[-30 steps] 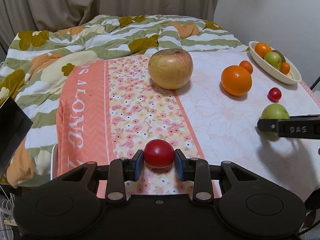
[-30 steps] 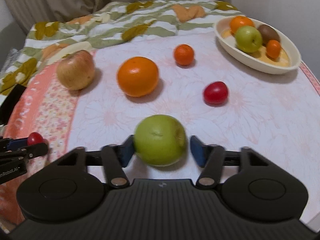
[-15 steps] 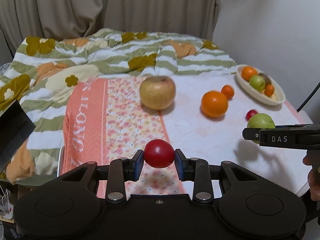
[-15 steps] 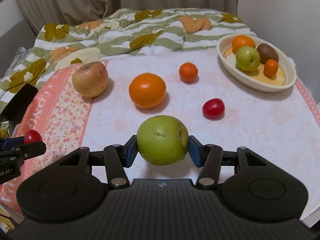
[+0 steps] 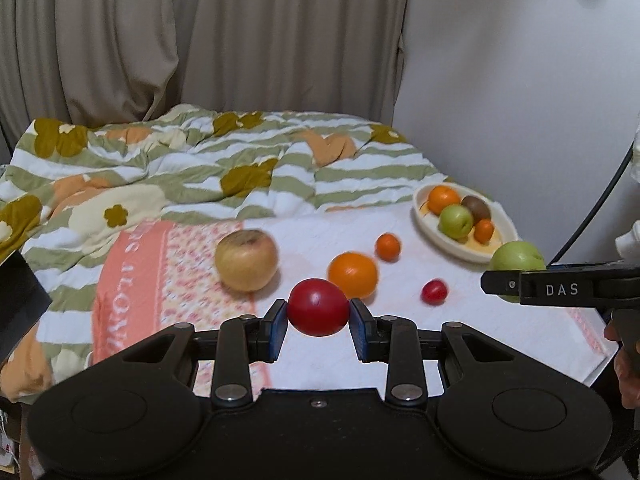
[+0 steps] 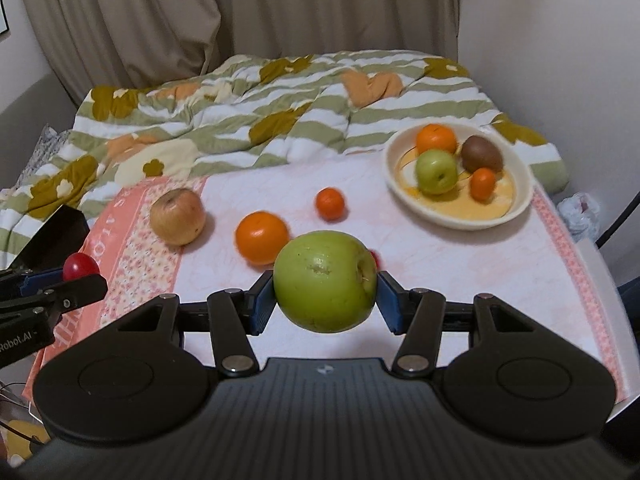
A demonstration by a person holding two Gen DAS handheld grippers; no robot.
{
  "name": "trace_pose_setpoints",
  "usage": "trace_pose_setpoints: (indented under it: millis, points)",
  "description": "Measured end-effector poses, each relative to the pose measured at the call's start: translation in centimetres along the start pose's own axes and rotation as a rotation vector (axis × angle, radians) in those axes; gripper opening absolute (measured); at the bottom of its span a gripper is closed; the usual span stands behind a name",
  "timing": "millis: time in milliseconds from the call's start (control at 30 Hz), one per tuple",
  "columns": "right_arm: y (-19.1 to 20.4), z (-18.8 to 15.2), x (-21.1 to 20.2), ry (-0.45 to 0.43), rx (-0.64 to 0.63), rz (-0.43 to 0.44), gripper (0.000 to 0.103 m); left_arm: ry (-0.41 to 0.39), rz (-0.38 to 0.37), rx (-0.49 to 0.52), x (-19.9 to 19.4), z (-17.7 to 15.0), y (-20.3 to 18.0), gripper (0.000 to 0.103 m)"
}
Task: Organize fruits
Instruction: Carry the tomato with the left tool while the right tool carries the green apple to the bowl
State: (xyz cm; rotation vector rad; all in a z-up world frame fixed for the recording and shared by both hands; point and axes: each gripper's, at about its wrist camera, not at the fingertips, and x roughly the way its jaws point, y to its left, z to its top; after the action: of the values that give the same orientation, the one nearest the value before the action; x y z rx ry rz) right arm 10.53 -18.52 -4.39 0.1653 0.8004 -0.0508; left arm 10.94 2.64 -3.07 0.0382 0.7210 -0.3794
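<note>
Left gripper [image 5: 318, 312]: blue pads clamped on either side of a small round red tomato-like fruit [image 5: 318, 306], held clear above the bed cover

Ahead-left of it: large round yellow-brown apple [image 5: 246, 260], resting on the floral pink strip of the white bed cover [image 5: 500, 328]

Just beyond its tips: large round orange [image 5: 353, 274]; farther ahead, small round tangerine [image 5: 387, 246]; ahead-right, small red fruit [image 5: 434, 291] lying loose on the cover

Far ahead-right: oval cream dish [image 5: 508, 236] holding an orange, a green apple, a brown kiwi and a small tangerine

Right gripper [image 6: 325, 300]: blue pads pressed against both sides of a large round green apple [image 6: 325, 287], lifted off the cover; seen from the left camera at the right edge, near the dish

Beyond the right gripper's tips, left to right: yellow-brown apple, large orange, tangerine, cream dish; a sliver of the loose red fruit shows behind the green apple

Rear: rumpled green-striped floral quilt [image 6: 256, 120], beige curtain [image 6: 200, 20]
</note>
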Motion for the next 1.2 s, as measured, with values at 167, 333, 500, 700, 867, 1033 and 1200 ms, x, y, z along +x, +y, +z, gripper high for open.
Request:
trace_pose_setpoints:
  millis: [167,333,500,700,867,1033,1200]
  points:
    - [-4.0,1.2,-0.5,-0.005,-0.027,0.019,0.069,-0.020,0.011,-0.026,0.6,1.4,-3.8,0.037]
    - [-8.5,2.5,-0.5,-0.011,-0.048,0.033,0.069,-0.027,0.013,-0.035,2.0,2.8,-7.8,0.037]
    - [-13.1,4.1,0.3,-0.019,-0.067,0.049,0.069,-0.013,0.015,-0.046,4.4,4.0,-11.8,0.037]
    - [-18.3,6.2,2.2,-0.005,-0.077,0.071,0.069,0.014,0.009,-0.087,8.3,5.5,-16.0,0.037]
    - [-21.4,7.7,4.7,0.014,-0.081,0.074,0.069,0.043,0.000,-0.067,12.0,6.6,-18.8,0.037]
    - [-23.2,8.6,7.1,0.029,-0.072,0.078,0.069,0.085,-0.018,-0.039,15.7,7.3,-20.5,0.037]
    - [-23.8,9.0,9.1,0.044,-0.053,0.075,0.069,0.148,-0.040,-0.008,19.2,7.4,-21.4,0.037]
